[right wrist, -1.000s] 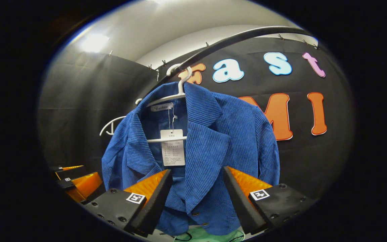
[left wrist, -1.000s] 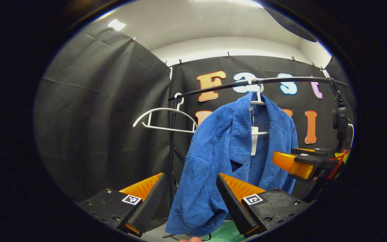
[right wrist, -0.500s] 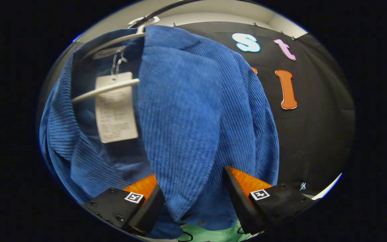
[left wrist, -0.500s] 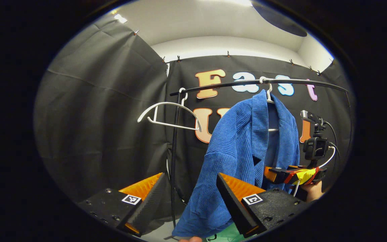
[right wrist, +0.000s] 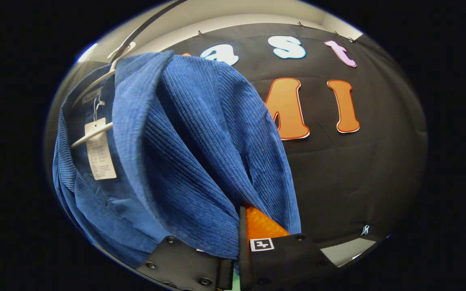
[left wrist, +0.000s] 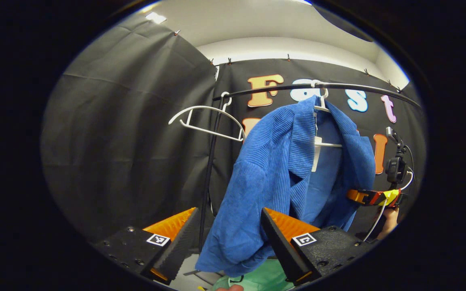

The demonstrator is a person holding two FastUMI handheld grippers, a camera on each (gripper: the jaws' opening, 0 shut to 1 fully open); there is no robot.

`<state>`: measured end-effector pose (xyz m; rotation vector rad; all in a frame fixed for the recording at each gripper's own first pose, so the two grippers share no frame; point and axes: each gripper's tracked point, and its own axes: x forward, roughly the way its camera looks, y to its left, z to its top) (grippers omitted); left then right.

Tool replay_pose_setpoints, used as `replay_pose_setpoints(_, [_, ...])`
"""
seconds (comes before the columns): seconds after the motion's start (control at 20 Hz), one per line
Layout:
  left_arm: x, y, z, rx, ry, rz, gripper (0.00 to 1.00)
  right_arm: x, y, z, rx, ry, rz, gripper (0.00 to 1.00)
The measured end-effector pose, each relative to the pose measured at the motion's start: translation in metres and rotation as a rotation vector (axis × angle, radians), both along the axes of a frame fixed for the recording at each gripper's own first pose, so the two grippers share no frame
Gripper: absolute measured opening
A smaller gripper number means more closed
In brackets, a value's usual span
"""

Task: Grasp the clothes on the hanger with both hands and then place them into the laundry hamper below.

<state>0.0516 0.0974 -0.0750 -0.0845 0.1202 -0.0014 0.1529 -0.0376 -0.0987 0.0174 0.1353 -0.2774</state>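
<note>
Blue corduroy jacket (left wrist: 297,169) is seen hung on a white hanger (left wrist: 325,106) from the black rail (left wrist: 338,87), ahead of and above both grippers. Left gripper (left wrist: 227,238) is held spread wide, nothing between its fingers. Right gripper (right wrist: 236,262) is clamped together on the jacket's front edge. Green hamper (left wrist: 265,277) is seen below.

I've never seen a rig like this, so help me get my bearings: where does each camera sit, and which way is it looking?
Left gripper view: rides the left gripper, looking up at the rail; its open fingers frame the blue jacket, with the right gripper beyond.
Right gripper view: rides the right gripper, pressed close, fingers shut on the jacket's front.
Shared: jacket, white hanger.
</note>
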Motion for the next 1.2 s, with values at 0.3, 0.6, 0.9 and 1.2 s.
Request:
replay_pose_setpoints(0.3, [-0.001, -0.098, -0.011, -0.084, 0.009, -0.095, 0.95, -0.045, 0.008, 0.054, -0.032, -0.106, 0.194, 0.14])
replay_pose_setpoints(0.6, [0.053, -0.164, -0.036, -0.115, 0.037, -0.156, 0.92, -0.088, 0.023, 0.096, 0.021, -0.196, 0.375, 0.14])
replay_pose_setpoints(0.9, [0.085, -0.141, -0.075, 0.008, 0.08, 0.098, 0.95, -0.111, 0.034, 0.106, -0.029, -0.227, 0.406, 0.14])
replay_pose_setpoints(1.2, [0.114, -0.122, -0.092, 0.101, 0.047, 0.18, 0.94, -0.109, 0.035, 0.102, -0.02, -0.218, 0.412, 0.15])
